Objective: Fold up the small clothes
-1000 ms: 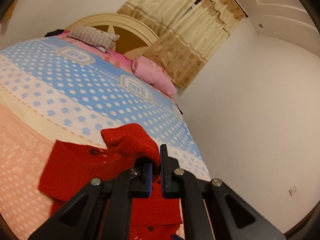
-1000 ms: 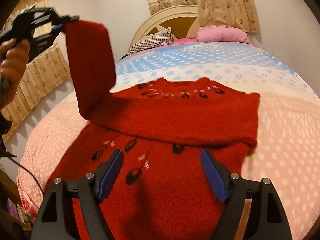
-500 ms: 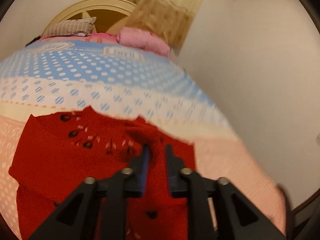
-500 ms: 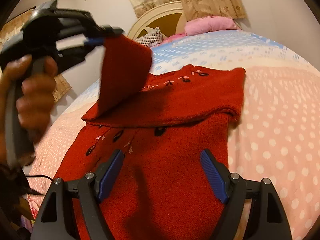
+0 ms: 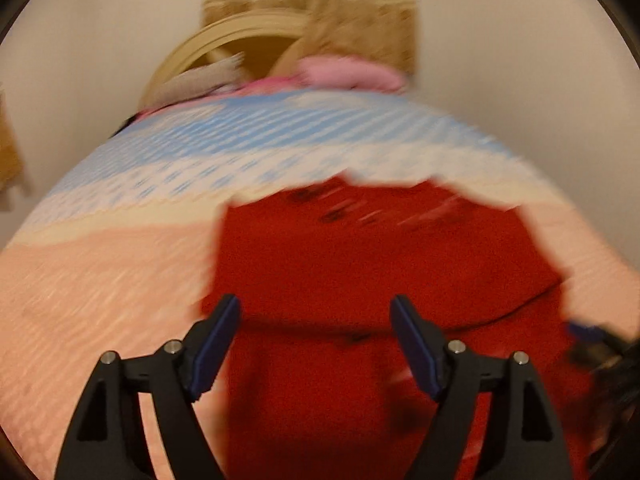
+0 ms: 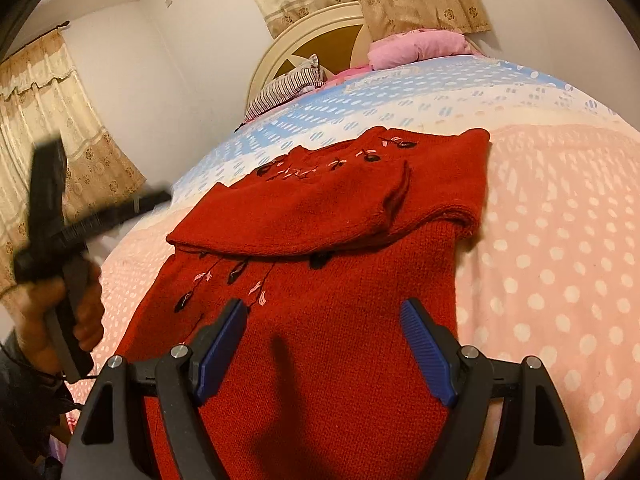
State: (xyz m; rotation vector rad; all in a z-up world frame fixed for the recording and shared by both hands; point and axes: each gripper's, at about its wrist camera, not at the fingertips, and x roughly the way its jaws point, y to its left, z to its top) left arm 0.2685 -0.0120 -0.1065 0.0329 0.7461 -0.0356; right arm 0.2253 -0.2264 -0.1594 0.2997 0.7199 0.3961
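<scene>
A small red knit sweater point(image 6: 320, 300) with dark and pink embroidery lies flat on the bed, both sleeves folded across its chest point(image 6: 304, 212). It also shows in the blurred left wrist view point(image 5: 360, 272). My left gripper point(image 5: 316, 344) is open and empty above the sweater's near left part; in the right wrist view it appears blurred at the left point(image 6: 60, 224), held in a hand. My right gripper point(image 6: 322, 344) is open and empty over the sweater's lower body.
The bed cover is pink with white dots point(image 6: 560, 280) near me and blue-white dotted point(image 6: 400, 96) farther off. A striped pillow point(image 6: 284, 88) and a pink pillow point(image 6: 416, 46) lie by the cream headboard point(image 6: 320, 32). Curtains point(image 6: 48, 128) hang at left.
My left gripper carried the left sleeve across the chest, let it go and opened, then drew back toward the left. My right gripper stayed open over the sweater's lower part.
</scene>
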